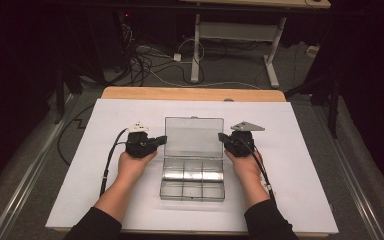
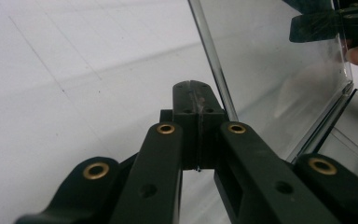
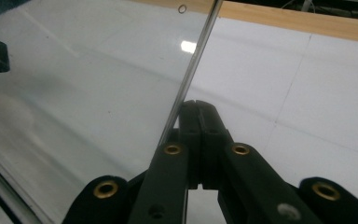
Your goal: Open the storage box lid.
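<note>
clear compartment box [image 1: 192, 182] sits mid-sheet on white paper [image 1: 300, 165], lid [image 1: 194, 137] open and raised. left gripper [image 1: 163, 140] at lid's left edge, jaws pressed together, nothing visible between them. right gripper [image 1: 222, 136] at lid's right edge, jaws likewise together. wooden table [image 1: 130, 93] edge shows beyond paper.

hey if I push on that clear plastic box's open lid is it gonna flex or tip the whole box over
Probably some flex: the lid looks like thin clear plastic, seen edge-on in both gripper views. It would likely swing on its hinge before the box tips, since the base lies low and flat on the white sheet. The compartments look empty, so the box may be light and slide.
</note>
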